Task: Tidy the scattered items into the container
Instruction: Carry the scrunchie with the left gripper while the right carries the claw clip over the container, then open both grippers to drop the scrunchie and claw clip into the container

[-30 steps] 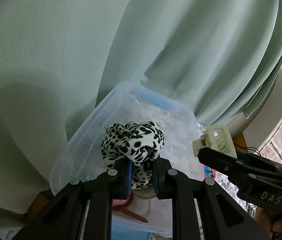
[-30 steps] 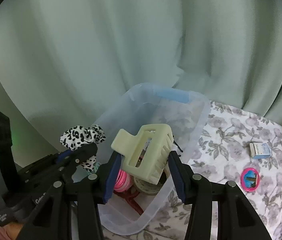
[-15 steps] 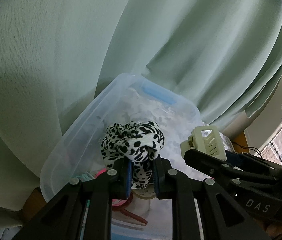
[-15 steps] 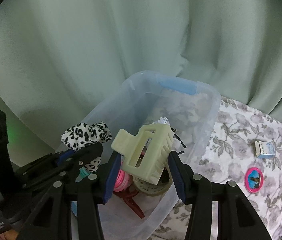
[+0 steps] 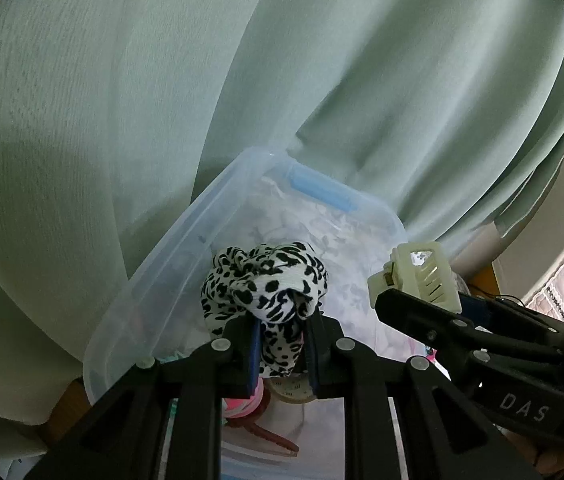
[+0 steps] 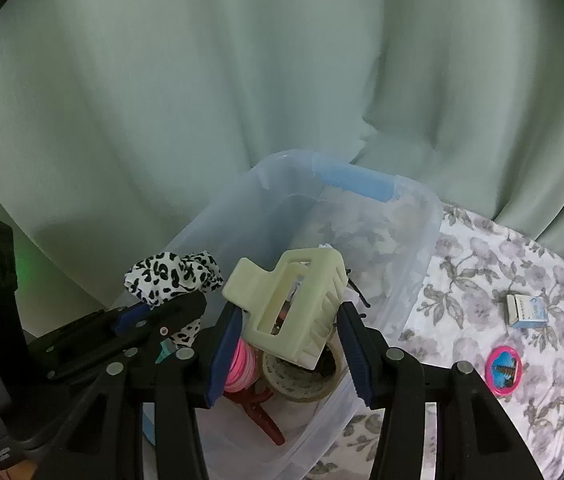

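Left wrist view: the left gripper point(image 5: 279, 334) is clamped on a spotted scrunchie point(image 5: 265, 280), though its jaws are just beginning to open with the cloth between the pads. It hangs over the near end of the clear bin point(image 5: 185, 240), so the scrunchie would likely land inside when freed. Below the jaws lie a tape roll point(image 5: 292, 390), something pink and a red clip point(image 5: 269, 438), already tidied in. At right, the right gripper point(image 5: 414, 300) comes in from the side, carrying a cream claw clip point(image 5: 418, 270) over the bin's right rim. A green curtain point(image 5: 161, 80) fills the background, with the bin pushed close against it.

Right wrist view: the right gripper point(image 6: 288, 334) is closed on the claw clip point(image 6: 294, 300), the pads pressing its two ends so it sits crosswise and tilted between them. It hovers above the bin's point(image 6: 422, 240) open mouth, directly over the tape roll point(image 6: 302, 380), which seems a sensible drop point. The left gripper point(image 6: 161, 308) with the scrunchie point(image 6: 169, 276) stands just beside it on the left, over the same bin; the two hands are close, so I judge the releases need care not to knock one another. On the floral cloth point(image 6: 482, 264) to the right a small box point(image 6: 526, 310) and a pink round case point(image 6: 504, 368) lie outside the bin, yet to be collected. A white object at the right edge is too cut off to identify.
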A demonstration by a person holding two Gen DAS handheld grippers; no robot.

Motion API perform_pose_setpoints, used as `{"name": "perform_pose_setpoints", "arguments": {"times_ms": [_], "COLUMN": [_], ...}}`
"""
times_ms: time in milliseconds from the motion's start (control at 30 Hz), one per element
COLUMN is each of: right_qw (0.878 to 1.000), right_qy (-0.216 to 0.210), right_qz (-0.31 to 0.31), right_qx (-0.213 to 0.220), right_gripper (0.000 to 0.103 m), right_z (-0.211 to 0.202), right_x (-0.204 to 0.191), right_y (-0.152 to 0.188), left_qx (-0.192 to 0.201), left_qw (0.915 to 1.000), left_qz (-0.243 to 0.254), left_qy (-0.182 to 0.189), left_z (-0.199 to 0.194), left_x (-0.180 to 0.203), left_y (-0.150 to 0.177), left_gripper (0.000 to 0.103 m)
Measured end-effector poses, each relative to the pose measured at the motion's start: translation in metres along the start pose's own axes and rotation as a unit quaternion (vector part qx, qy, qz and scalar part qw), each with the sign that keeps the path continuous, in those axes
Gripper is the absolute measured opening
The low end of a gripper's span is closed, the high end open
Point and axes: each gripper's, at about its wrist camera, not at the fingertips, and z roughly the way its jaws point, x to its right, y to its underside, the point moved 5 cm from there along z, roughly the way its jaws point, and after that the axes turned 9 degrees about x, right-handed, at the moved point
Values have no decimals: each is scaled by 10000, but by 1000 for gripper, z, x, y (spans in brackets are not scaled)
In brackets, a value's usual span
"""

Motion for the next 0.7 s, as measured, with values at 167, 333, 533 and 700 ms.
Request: {"name": "perform_pose_setpoints", "arguments": {"times_ms": [167, 333, 533, 700], "right_qw": [10000, 9995, 9994, 9992], "right_qy": [-12, -90, -108, -98], "right_qz": [24, 289, 309, 359], "right_qx": [21, 38, 108, 142], "right_gripper": [54, 61, 63, 63], "right_z": [-3, -6, -10, -14], "right_x": [1, 10, 13, 15], "right_y": [0, -2, -4, -4], "left_qx": [56, 157, 166, 208], "left_qw": [9998, 9994, 9994, 9993], "left_qz": [-14, -137, -115, -66], "left_qy": [-193, -260, -267, -297], "left_z": [-4, -11, -20, -24], "left_x": [-3, -8, -6, -2], "left_y": [-1, -4, -4, -5], "left_gripper": [46, 64, 67, 68]}}
